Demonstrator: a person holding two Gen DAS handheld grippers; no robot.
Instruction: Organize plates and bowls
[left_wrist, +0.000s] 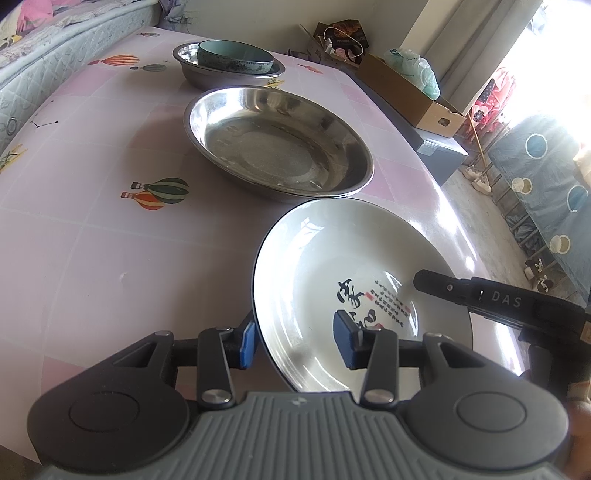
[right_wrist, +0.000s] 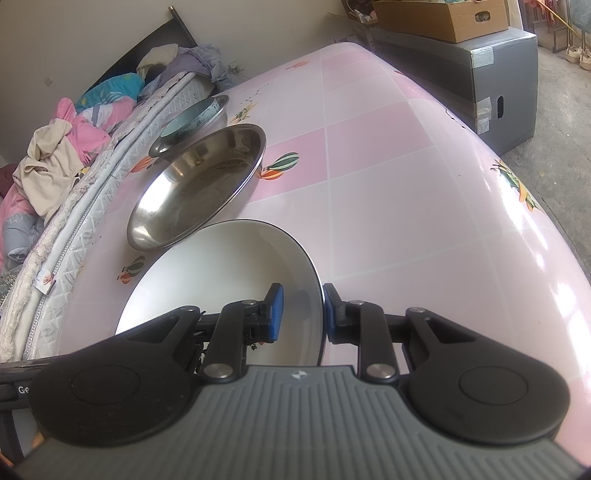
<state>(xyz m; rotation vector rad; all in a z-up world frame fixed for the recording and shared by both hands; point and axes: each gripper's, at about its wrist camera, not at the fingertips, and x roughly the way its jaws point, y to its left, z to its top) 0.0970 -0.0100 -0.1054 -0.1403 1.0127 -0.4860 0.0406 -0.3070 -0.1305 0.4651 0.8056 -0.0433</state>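
- Low in the left wrist view, right of centre, the white plate (left_wrist: 332, 258) with black calligraphy lies on the pink checked tablecloth (left_wrist: 92, 258), near the table's right edge.
- At the bottom of that view the left gripper (left_wrist: 295, 341) straddles the plate's left rim: its left blue pad (left_wrist: 246, 345) sits outside the rim and its right blue pad (left_wrist: 343, 343) over the inside face. A gap shows at each pad, so the jaws stand partly apart and do not pinch the rim.
- From the right edge of that view, the right gripper (left_wrist: 432, 282) reaches in over the plate's right side.
- Low in the right wrist view, the right gripper (right_wrist: 301, 314) brackets the plate (right_wrist: 221, 266) at its right rim, one pad inside, one outside; the gap is narrow, but whether the pads press on the rim I cannot tell.
- Above the plate, at the centre of the left view, a wide steel dish (left_wrist: 277, 144) rests just beside it.
- Toward the upper middle of the left view, a second steel bowl (left_wrist: 195, 74) holds a teal bowl (left_wrist: 236, 57).
- Along the upper left, a quilted mattress (left_wrist: 55, 48) borders the table; at upper right sits a cardboard box (left_wrist: 410, 96).
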